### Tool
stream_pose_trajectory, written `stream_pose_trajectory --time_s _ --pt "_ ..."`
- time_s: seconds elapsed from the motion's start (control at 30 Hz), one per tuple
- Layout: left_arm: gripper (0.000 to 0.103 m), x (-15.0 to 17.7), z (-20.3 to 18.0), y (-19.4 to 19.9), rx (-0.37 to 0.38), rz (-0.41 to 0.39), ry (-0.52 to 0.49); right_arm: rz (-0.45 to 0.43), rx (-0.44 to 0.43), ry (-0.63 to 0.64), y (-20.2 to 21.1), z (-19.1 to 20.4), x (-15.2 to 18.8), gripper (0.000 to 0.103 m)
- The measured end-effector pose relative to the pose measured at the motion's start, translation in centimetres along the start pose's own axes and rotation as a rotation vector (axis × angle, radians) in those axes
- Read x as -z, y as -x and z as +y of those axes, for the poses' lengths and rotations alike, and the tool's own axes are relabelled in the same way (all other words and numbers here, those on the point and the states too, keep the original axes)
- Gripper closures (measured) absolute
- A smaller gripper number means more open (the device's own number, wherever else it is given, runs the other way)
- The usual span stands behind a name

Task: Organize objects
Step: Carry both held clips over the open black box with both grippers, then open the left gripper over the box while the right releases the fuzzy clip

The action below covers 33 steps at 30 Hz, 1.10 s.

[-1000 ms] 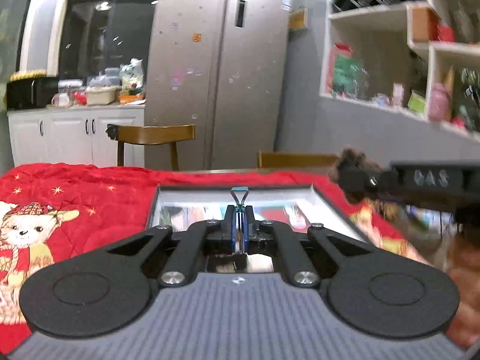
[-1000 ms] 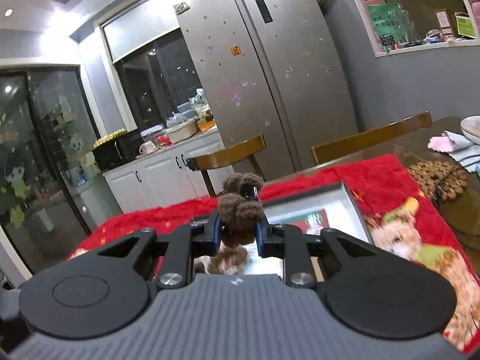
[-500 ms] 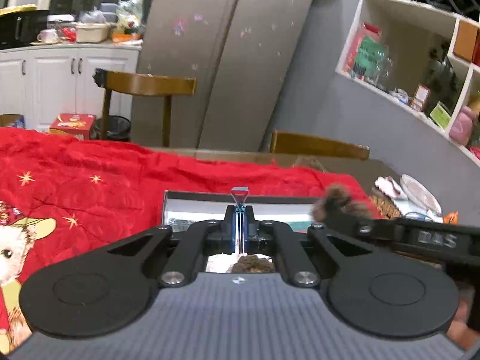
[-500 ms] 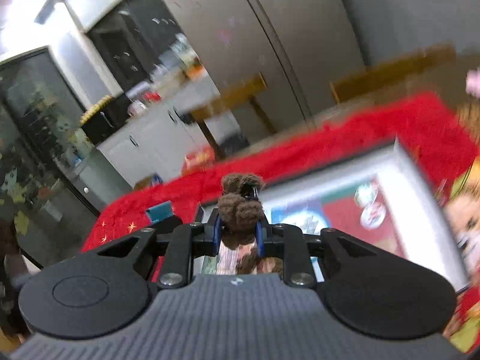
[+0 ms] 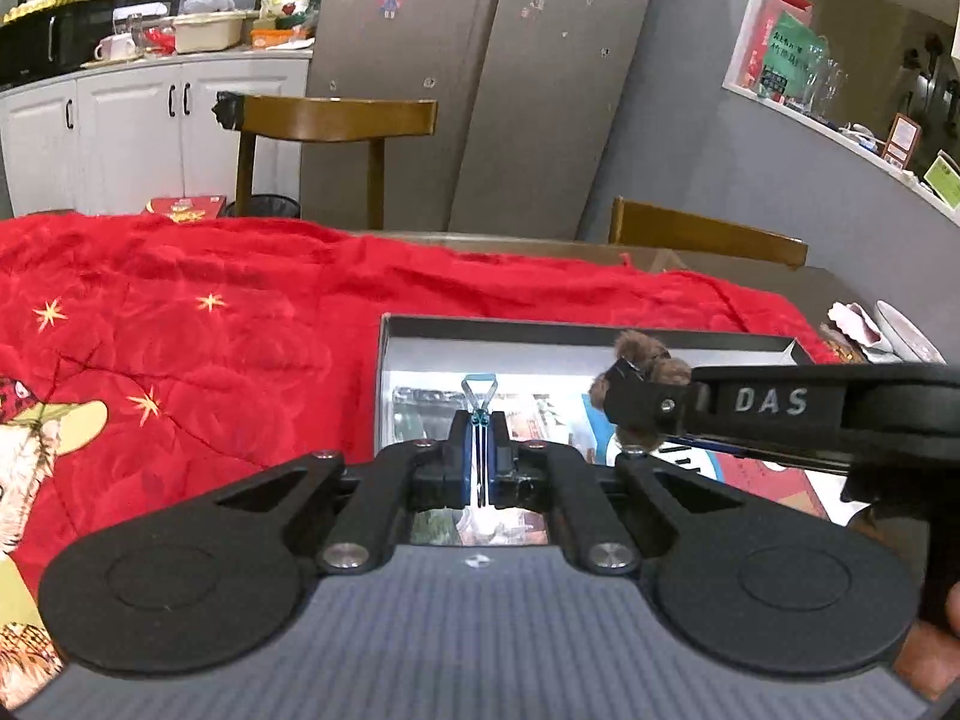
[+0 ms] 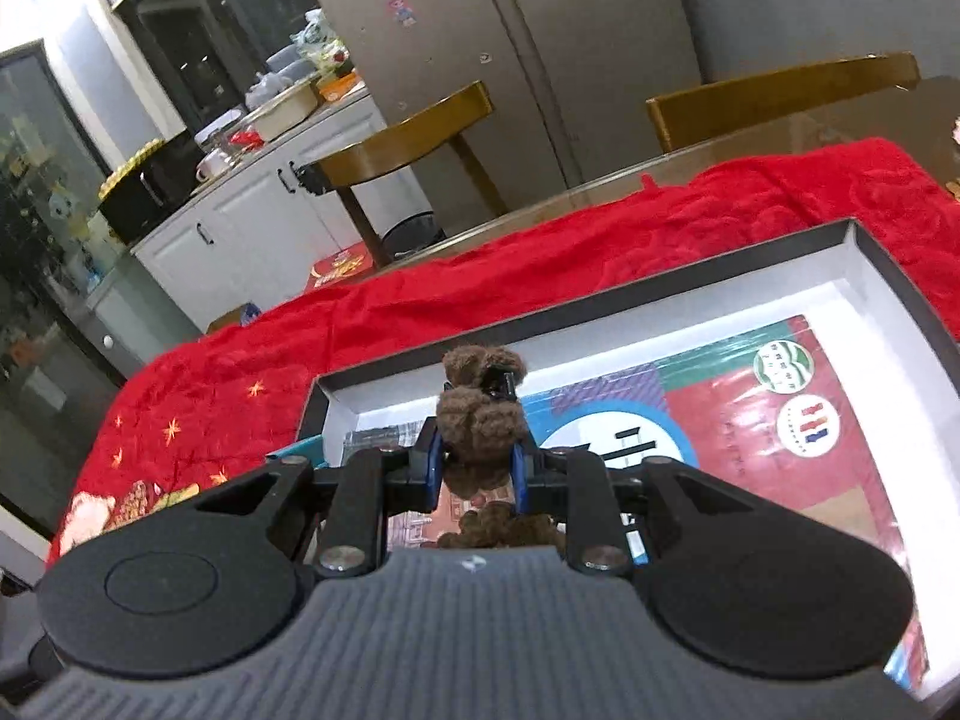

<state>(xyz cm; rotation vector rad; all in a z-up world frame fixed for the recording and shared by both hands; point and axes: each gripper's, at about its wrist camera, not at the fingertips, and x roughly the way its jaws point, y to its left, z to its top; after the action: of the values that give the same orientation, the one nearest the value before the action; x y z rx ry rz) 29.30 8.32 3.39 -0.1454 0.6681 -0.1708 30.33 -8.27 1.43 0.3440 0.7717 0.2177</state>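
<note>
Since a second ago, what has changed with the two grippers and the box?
Both grippers have come forward and tipped down over the open box; it now fills more of each view. The right gripper keeps its fingers clamped on the brown plush toy, and the left gripper stays shut on the blue clip. Nothing released. The red blanket lies as before.

Both views have tipped downward over the second: ceiling and upper shelves gone from frame, red blanket (image 5: 240, 324) and open box (image 6: 888, 264) now fill more of it. Right hand-held gripper (image 6: 477, 468), carrying the brown plush toy (image 6: 480, 426), has come over the box interior. Left hand-held gripper (image 5: 479, 468) has also closed in on the box's near edge.
</note>
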Motion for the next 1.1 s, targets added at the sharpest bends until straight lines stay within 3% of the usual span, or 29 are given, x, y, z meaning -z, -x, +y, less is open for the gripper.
stream_pose_trajectory --time_s 0.17,1.1 --pt "0.097 0.6 -0.5 -0.8 -0.029 0.007 -0.025 0.018 0.008 0.009 -0.5 -0.4 0.1 0.078" --pt "0.097 1.2 0.0 -2.6 -0.037 0.057 -0.020 0.035 0.001 -0.007 -1.0 -1.3 0.0 0.074"
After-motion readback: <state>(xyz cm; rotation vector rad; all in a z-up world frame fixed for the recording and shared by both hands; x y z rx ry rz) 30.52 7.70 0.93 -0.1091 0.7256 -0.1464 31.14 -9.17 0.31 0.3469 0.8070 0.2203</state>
